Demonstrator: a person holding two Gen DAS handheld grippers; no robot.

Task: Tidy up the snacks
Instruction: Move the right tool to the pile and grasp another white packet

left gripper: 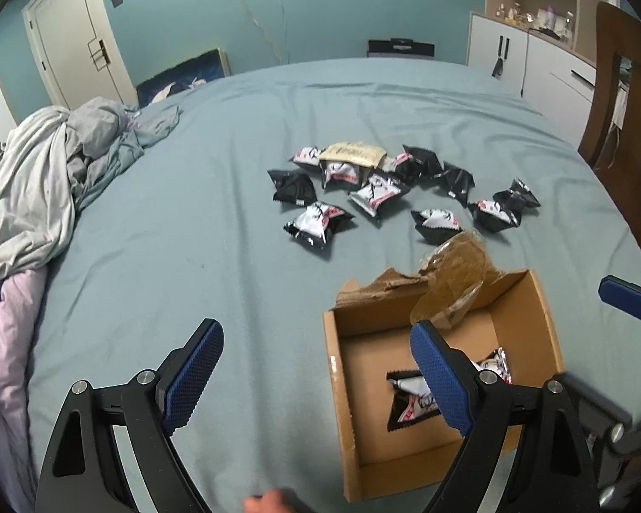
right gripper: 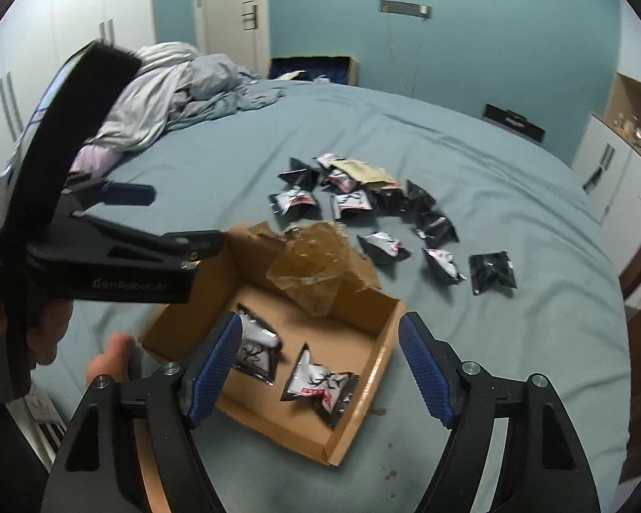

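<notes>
Open bedsheet (left gripper: 218,222) left of cardboard box (left gripper: 342,406); crumpled tape (left gripper: 453,282) over its far wall.

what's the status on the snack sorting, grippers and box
Left gripper open, empty. Right gripper open above cardboard box, empty. Two snack packets in box, the rest piled on bed. Crumpled tape wad on the box's torn flap.

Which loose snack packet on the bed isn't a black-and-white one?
The tan packet at the far edge of the pile. It is beige and flat; every other loose packet around it is black or black with white print.
</notes>
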